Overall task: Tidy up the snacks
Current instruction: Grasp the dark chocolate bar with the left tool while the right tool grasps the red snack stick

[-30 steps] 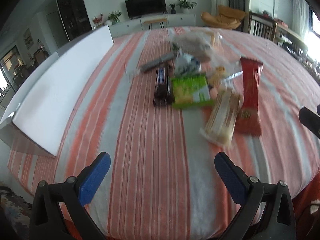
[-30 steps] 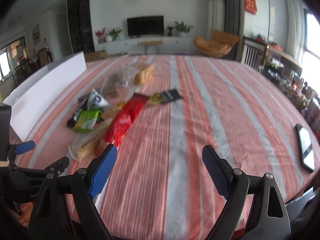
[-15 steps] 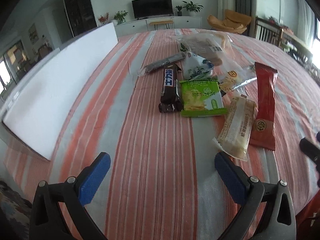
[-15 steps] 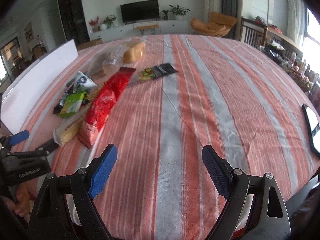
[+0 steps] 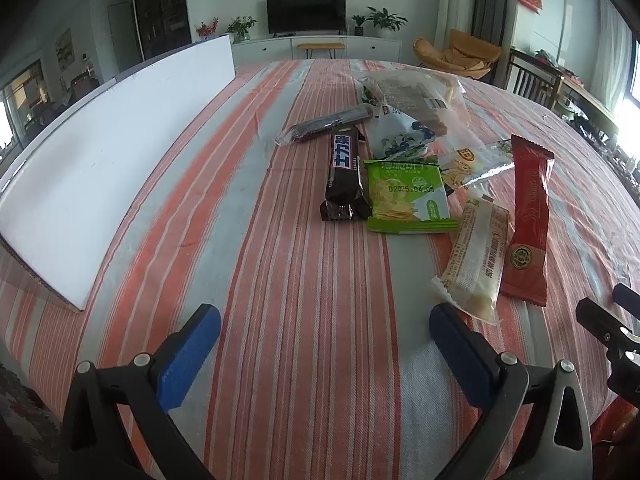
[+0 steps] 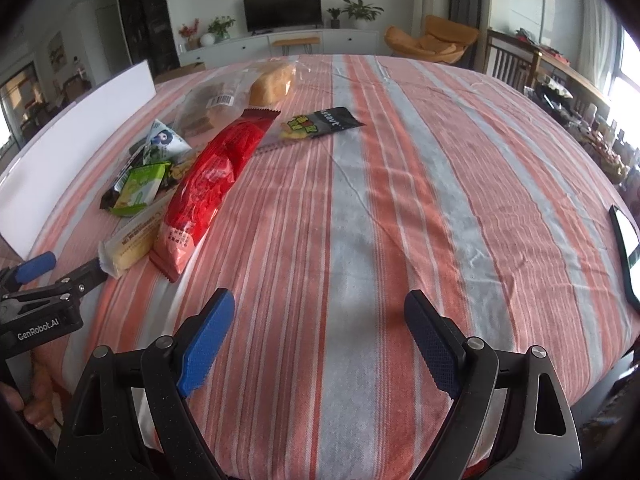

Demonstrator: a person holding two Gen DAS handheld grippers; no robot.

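Both tools empty, jaws wide, hovering over the near edge of the striped tabletop (image 5: 304,320): left tool (image 5: 325,330), right tool (image 6: 319,312). Snacks (image 5: 404,184) lie heaped left of centre: chocolate bar (image 5: 345,174) touching green packet (image 5: 406,198), beige bar (image 5: 476,258) beside red packet (image 5: 528,216). Clear bag (image 6: 224,100) behind (bread, probably). White board (image 5: 100,160) along left edge.

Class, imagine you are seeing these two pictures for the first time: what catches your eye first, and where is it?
A jumble of snack packets lies mid-table on the striped cloth, the long red packet brightest at its right edge. A large white board stands along the table's left side, and both open grippers hover empty in front.
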